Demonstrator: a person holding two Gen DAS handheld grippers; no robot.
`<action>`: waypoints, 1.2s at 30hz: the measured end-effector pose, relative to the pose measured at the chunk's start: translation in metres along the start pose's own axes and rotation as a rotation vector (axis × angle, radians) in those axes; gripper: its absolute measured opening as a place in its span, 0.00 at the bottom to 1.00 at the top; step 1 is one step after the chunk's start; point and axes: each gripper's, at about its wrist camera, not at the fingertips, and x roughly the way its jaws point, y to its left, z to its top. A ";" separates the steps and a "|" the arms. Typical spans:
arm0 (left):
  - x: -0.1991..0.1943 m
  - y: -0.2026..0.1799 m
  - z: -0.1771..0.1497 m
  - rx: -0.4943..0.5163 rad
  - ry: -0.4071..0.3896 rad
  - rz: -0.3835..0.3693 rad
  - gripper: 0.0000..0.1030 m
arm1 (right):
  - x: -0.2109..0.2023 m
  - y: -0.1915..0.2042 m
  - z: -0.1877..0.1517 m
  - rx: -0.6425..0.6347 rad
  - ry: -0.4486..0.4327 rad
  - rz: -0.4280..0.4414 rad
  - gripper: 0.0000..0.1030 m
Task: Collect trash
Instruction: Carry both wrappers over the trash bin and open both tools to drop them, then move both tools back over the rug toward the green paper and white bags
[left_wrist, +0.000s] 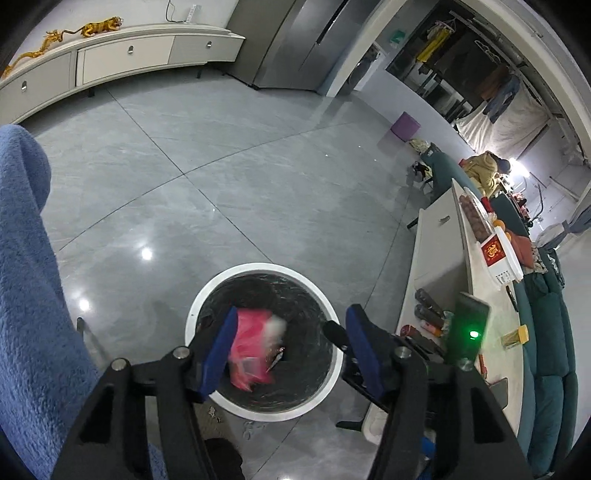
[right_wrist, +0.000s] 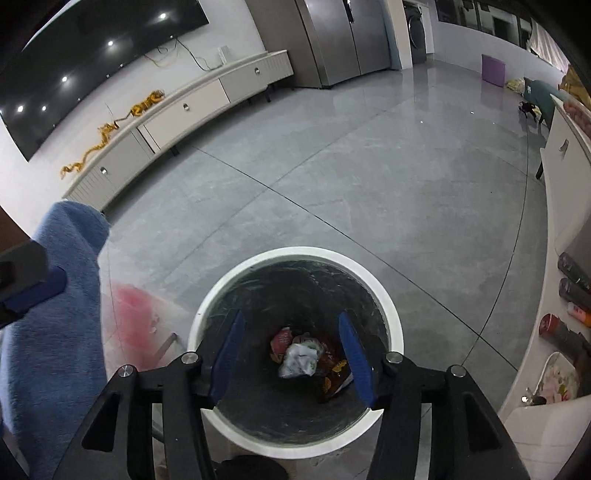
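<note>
Falling blurred between the spread blue pads of the left gripper (left_wrist: 291, 339), one pink plastic bag (left_wrist: 251, 350) drops, untouched, into one round white bin with a black liner (right_wrist: 391, 314). Crumpled wrappers (right_wrist: 306, 354) lie inside, below the right gripper (right_wrist: 291, 354), parted and empty.

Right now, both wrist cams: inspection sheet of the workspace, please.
Surface: grey tiled floor, glossy, with light reflections.
Job's things: white trash bin with dark liner; crumpled wrappers at its bottom; pink bag, blurred, over the bin's mouth between the left pads.
Clutter: cans and bottles on the white counter; small scraps on the floor by the bin.
Grippers: left gripper open, pads off the pink bag; right gripper open, holding nothing, above the bin.
Cables: loose wires on the wall under the TV.
Surroundings: low white cabinet, steel fridge, purple stool, blue sleeve.
</note>
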 end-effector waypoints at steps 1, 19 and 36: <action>0.001 -0.003 0.002 0.001 -0.003 0.005 0.57 | 0.001 0.000 0.000 -0.001 0.002 -0.002 0.50; -0.174 0.010 -0.055 0.070 -0.271 0.117 0.57 | -0.137 0.053 -0.013 -0.055 -0.199 -0.036 0.50; -0.333 0.141 -0.175 -0.063 -0.450 0.292 0.57 | -0.276 0.197 -0.047 -0.286 -0.358 -0.048 0.50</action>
